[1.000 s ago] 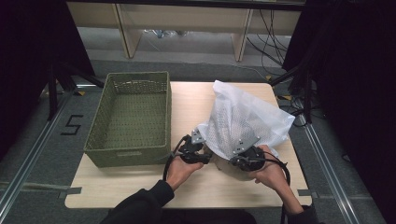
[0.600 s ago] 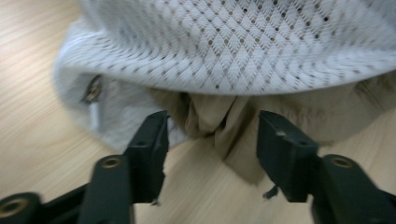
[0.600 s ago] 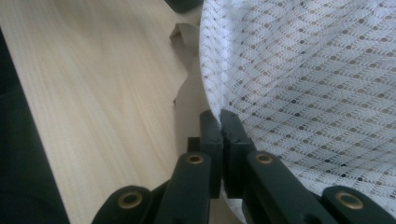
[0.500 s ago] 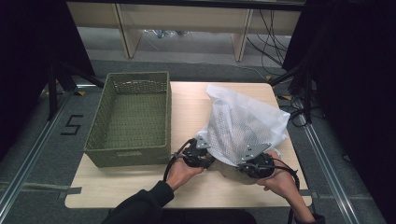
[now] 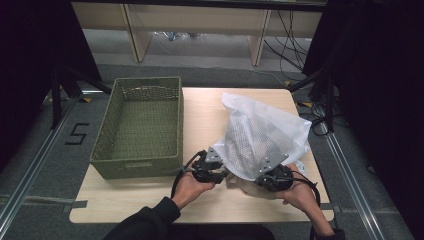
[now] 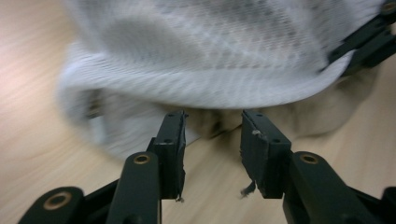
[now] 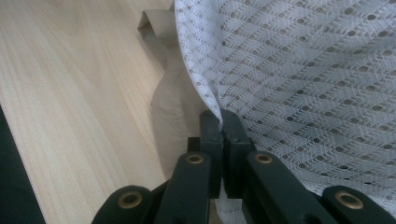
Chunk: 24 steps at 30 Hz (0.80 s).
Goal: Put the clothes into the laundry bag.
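A white mesh bag (image 5: 260,135) stands puffed up on the right half of the wooden table (image 5: 200,115), and a beige cloth (image 5: 239,182) pokes out under its near edge. My right gripper (image 5: 261,180) is shut on the bag's hem (image 7: 222,121), with the mesh (image 7: 303,70) draped over its right jaw. My left gripper (image 5: 221,173) sits at the bag's near left corner. Its jaws (image 6: 212,121) have just been opening and hold nothing; the bag's rim (image 6: 210,60) and the beige cloth (image 6: 308,116) lie just ahead of them.
A green woven basket (image 5: 140,162) stands on the left of the table, close beside the left hand. Bare wood lies along the front edge and behind the bag. Dark frames and cables surround the table.
Both hands have slid a little toward the table's front edge and the bag has come with them. The right hand moved slightly rightward.
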{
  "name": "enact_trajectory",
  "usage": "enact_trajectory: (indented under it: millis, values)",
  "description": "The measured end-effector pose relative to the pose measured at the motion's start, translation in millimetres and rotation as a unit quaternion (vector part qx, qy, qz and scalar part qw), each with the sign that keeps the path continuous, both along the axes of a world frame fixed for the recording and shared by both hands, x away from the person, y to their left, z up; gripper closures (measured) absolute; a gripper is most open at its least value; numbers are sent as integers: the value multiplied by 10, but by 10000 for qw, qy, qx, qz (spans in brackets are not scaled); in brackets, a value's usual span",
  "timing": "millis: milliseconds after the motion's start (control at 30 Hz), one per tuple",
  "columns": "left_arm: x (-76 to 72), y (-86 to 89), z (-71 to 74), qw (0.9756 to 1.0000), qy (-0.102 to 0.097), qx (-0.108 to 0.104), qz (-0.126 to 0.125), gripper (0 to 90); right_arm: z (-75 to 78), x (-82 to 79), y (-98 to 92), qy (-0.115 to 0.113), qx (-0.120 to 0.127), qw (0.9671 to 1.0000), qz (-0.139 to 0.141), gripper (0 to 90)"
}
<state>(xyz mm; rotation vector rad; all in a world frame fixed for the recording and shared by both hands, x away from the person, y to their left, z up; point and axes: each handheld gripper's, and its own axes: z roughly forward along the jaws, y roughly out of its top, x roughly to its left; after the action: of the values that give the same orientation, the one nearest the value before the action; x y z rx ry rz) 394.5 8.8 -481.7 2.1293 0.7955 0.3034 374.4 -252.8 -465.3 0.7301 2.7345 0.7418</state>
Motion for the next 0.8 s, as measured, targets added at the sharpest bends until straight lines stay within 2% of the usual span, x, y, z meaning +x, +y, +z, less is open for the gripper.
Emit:
enact_trajectory:
  millis: [33, 67, 100, 167, 200, 267, 300, 333, 367, 433, 467, 500, 533, 567, 600, 633, 667, 700, 767, 800]
  values:
    - [1, 43, 10, 9998, -80, 172, 64, 590, 3, 12, -12, 31, -27, 10000, 48, 900]
    - [-6, 61, 7, 9994, -116, 266, 163, 577, 6, 3, -12, 97, -38, 9999, -27, 900]
    - [-5, 72, 1, 9989, -107, 373, 244, 540, -1, 11, -16, 45, -28, 10000, -6, 900]
    - [14, 67, -28, 9981, -77, 553, 266, 524, -4, 17, -27, 57, -26, 10000, -31, 900]
    - [38, 51, -48, 9973, -137, 685, 205, 512, -4, 28, -42, 52, -47, 10000, 3, 900]
    - [62, -5, -94, 9974, -63, 648, 299, 493, -8, 30, -62, 98, -34, 9999, -45, 900]
    - [94, -27, -111, 9970, -105, 710, 290, 485, -7, 50, -84, 85, -43, 10000, 17, 900]
    - [124, -53, -130, 9967, -83, 734, 325, 461, -2, 46, -112, 85, -38, 9999, -83, 900]
    - [149, -87, -156, 9968, 14, 666, 434, 461, -2, 46, -112, 85, -38, 9999, -83, 900]
    - [210, -142, -192, 9966, 79, 666, 482, 420, -1, 66, -149, 97, -27, 9999, -54, 900]
    - [230, -177, -215, 9964, 136, 681, 477, 404, 5, 58, -163, 44, -64, 9999, -121, 900]
    - [246, -206, -241, 9958, 188, 741, 508, 391, 9, 66, -193, 96, -36, 9998, -181, 900]
    - [268, -213, -256, 9955, 226, 766, 513, 408, 13, 82, -208, 81, -45, 9999, -102, 900]
    - [285, -225, -266, 9965, 260, 613, 510, 408, 13, 82, -208, 81, -45, 9999, -102, 900]
    - [295, -232, -265, 9969, 317, 559, 444, 456, 14, 83, -218, 112, -12, 9999, -130, 900]
    - [301, -231, -253, 9972, 322, 597, 328, 519, 11, 76, -221, 101, 28, 9998, -181, 900]
    - [315, -230, -253, 9978, 353, 499, 243, 628, 20, 73, -224, 50, 22, 9998, -195, 900]
    - [317, -231, -257, 9977, 421, 434, 292, 768, 30, 72, -211, 95, 63, 9998, -170, 900]
    - [313, -234, -261, 9978, 405, 427, 304, 851, 31, 55, -187, 72, 114, 9998, -174, 900]
    - [292, -243, -265, 9979, 390, 437, 287, 851, 42, 55, -176, -13, 123, 9999, -60, 900]
